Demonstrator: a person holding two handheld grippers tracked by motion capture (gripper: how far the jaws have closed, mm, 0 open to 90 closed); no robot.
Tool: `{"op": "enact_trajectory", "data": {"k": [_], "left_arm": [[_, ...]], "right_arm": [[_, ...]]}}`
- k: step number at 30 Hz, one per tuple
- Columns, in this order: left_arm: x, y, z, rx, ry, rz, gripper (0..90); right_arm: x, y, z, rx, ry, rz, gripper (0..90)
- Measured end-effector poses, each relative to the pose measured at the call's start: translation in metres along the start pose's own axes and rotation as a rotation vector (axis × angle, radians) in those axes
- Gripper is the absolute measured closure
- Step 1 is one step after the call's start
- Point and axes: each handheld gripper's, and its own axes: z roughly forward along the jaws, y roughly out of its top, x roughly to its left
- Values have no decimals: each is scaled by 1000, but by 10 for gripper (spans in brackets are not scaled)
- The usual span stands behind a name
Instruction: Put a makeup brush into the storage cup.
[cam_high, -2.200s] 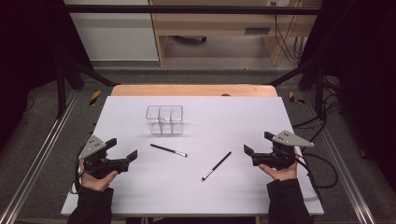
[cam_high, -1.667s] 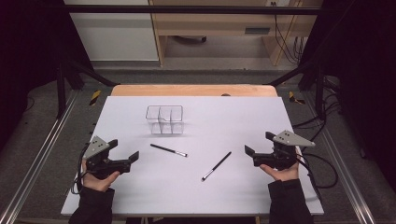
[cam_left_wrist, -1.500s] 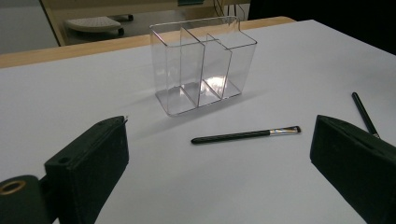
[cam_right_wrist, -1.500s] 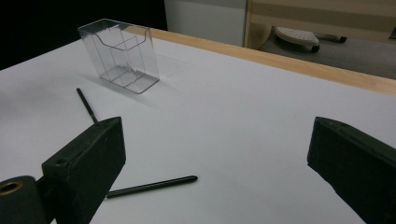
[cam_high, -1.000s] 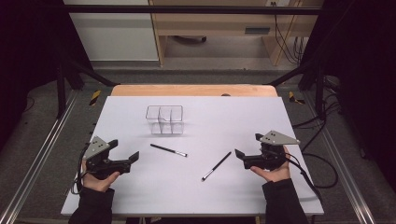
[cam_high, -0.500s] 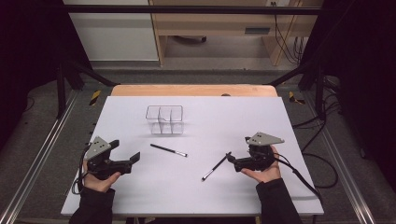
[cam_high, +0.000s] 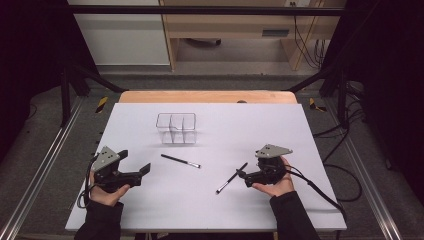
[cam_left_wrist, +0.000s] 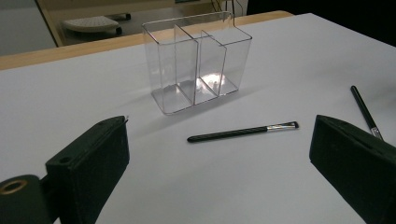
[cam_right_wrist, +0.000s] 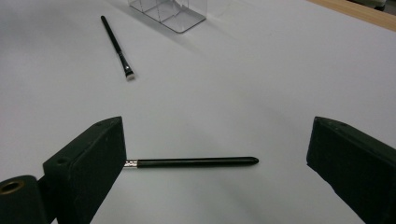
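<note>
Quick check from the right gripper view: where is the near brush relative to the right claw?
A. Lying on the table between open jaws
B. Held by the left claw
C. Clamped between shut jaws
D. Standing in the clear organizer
A: the brush lies flat on the white table, its handle in the gap of the right claw, whose jaws stand wide apart and do not grip it.

Lab recording rig: white-covered table (cam_high: 300, 130) inside black metal framing (cam_high: 210, 10), dark curtains, loose cables (cam_high: 345, 165) on grey floor.
</note>
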Motion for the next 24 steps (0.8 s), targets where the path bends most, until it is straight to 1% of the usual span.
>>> {"op": "enact_trajectory", "data": {"k": [2, 3, 7, 10, 15, 18, 24], "left_arm": [[0, 0, 0, 1, 1, 0, 41], [0, 0, 0, 1, 0, -1, 41], [1, 0, 0, 0, -1, -2, 41], [1, -1, 1, 4, 0, -2, 41], [1, -2, 2, 10, 1, -2, 41], [1, -2, 2, 12, 1, -1, 41], [0, -2, 3, 14, 0, 3, 41]], "right_arm": [[1, 0, 1, 6, 4, 1, 53], [2, 0, 3, 11, 6, -10, 54], [4, 0, 7, 21, 16, -14, 55], [7, 0, 12, 38, 26, -28, 56], [8, 0, 16, 49, 45, -29, 57], [9, -3, 22, 71, 53, -32, 56], [11, -4, 26, 80, 70, -43, 55]]}}
